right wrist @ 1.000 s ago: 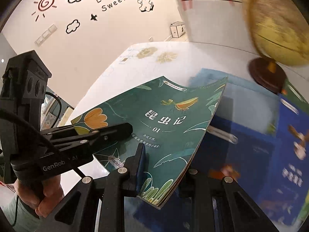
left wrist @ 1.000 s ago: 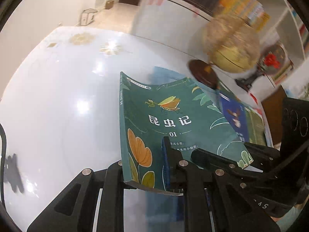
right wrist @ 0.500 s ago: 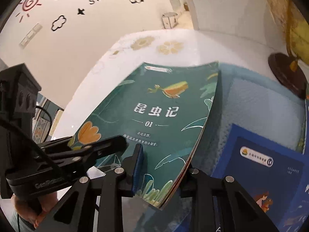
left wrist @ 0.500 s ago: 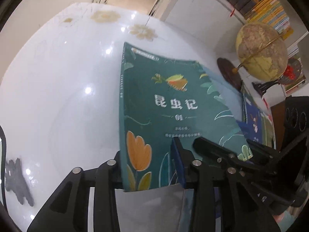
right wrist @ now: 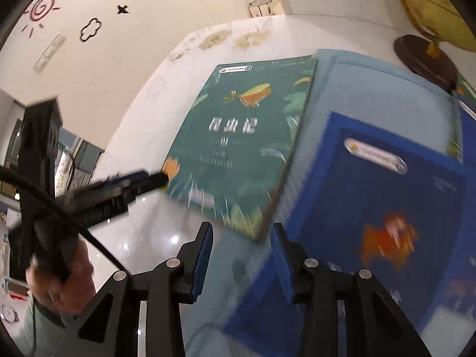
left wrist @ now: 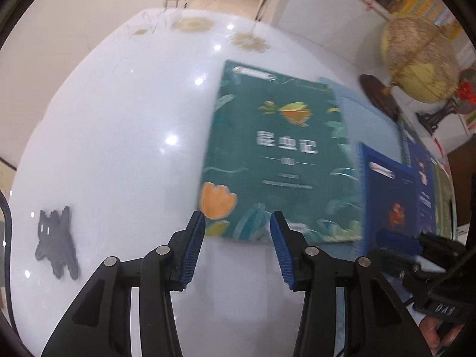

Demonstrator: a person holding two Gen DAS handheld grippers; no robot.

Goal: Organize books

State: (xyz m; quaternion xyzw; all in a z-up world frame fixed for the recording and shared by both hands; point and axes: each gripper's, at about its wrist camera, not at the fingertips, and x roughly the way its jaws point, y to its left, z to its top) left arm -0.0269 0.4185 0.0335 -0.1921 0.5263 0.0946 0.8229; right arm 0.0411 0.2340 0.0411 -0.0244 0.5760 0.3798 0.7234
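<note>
Green book lies flat, cover up, on the white glossy counter. White title characters mid-cover, orange flower at the near left corner, an insect drawing near the top. Its right edge lies on a light blue mat.

Left gripper hovers just short of the green book's near edge, fingers apart, nothing between them. The blue pads face each other across a wide gap. In the right wrist view the left gripper reaches in from the left, tip right at the book's orange-flower corner; cannot tell from there whether it touches. The person's hand grips its handle, black cable trailing past.

Right gripper is also spread, nothing clamped, sitting just off the green book's near right corner. Blurred in both views.

Blue book lies on the mat right of the green one, cover up, orange figure on it, white label near the top. Edges look side by side; heavy blur, cannot tell if they touch. In the left view the blue book sits right of the green book, with more book covers beyond it.

Globe on a dark round base stands at the far right of the counter. A dark cat-shaped sticker sits at the left. Wall decals behind: sun, clouds, lettering.
</note>
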